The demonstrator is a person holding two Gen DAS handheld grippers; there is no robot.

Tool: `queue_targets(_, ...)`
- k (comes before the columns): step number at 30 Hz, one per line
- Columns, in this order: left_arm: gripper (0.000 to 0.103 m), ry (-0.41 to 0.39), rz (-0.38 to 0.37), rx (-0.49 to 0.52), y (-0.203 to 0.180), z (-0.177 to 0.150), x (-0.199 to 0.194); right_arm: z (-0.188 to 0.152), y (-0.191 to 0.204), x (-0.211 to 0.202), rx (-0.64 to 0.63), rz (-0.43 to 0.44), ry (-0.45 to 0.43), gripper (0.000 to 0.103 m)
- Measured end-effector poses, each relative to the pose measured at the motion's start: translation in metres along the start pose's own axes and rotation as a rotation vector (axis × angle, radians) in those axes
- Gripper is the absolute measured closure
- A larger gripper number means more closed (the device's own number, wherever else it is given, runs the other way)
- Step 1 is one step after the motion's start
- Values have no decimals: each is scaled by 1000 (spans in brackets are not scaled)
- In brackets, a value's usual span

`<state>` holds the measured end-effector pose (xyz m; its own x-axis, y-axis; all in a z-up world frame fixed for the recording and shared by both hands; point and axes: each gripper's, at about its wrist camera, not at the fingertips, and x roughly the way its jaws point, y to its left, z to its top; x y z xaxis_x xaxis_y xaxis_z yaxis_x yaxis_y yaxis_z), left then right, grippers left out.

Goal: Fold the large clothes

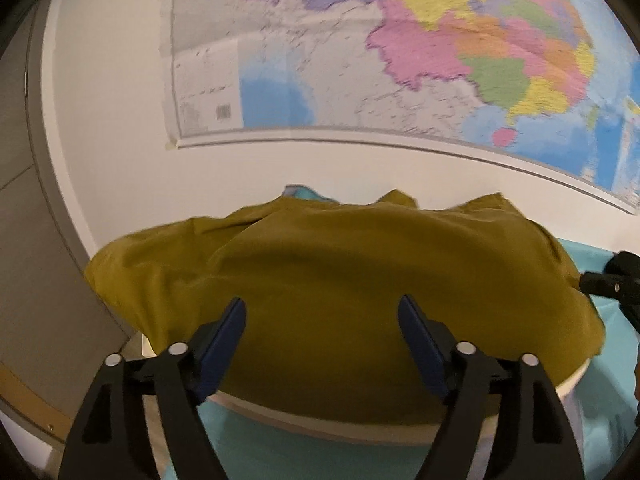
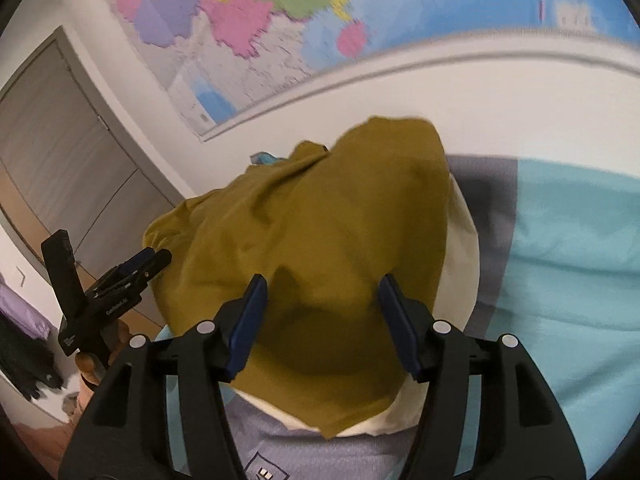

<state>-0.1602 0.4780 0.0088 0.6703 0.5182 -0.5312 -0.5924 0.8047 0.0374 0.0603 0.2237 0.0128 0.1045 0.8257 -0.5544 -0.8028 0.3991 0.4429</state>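
A mustard-yellow garment (image 1: 340,264) lies crumpled over a cream pad (image 1: 576,378) on the bed. My left gripper (image 1: 321,304) hovers over its near side, open, with the cloth beyond the blue pads and nothing pinched. In the right wrist view the same garment (image 2: 320,232) covers the cream pad (image 2: 466,248). My right gripper (image 2: 323,282) stands open above its near part, with no cloth between the pads. The left gripper (image 2: 154,260) shows at the garment's left edge, held by a hand. Part of the right gripper (image 1: 612,282) shows at the garment's right edge.
A teal sheet (image 2: 580,248) spreads to the right of the pad. Greyish-lilac cloth with a square print (image 2: 280,444) lies in front. A white wall with a large coloured map (image 1: 400,60) rises close behind. A grey door (image 2: 60,152) stands at the left.
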Motion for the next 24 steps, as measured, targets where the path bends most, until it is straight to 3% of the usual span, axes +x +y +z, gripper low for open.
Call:
queue_targets(5,19,-4,-53,3,-16,-4,-8,3,31,-12,-113,2,-45,45)
queue_targets(8,17,-4,-70,17,-27,-7,-3,-1,44,0,-178,-7,-17,45)
queue_targets(12,16,65,-104,-7,-35,-15,19,-21,42,31,-186,-26,90,45)
queue_targets(21,15,57,-85,-15,-41,-27,12,-33,47,9,-184,1,31,43)
queue_targets(24,15,49,-104,-2,-44,-35,8,-38,47,9,-209,21,59,43)
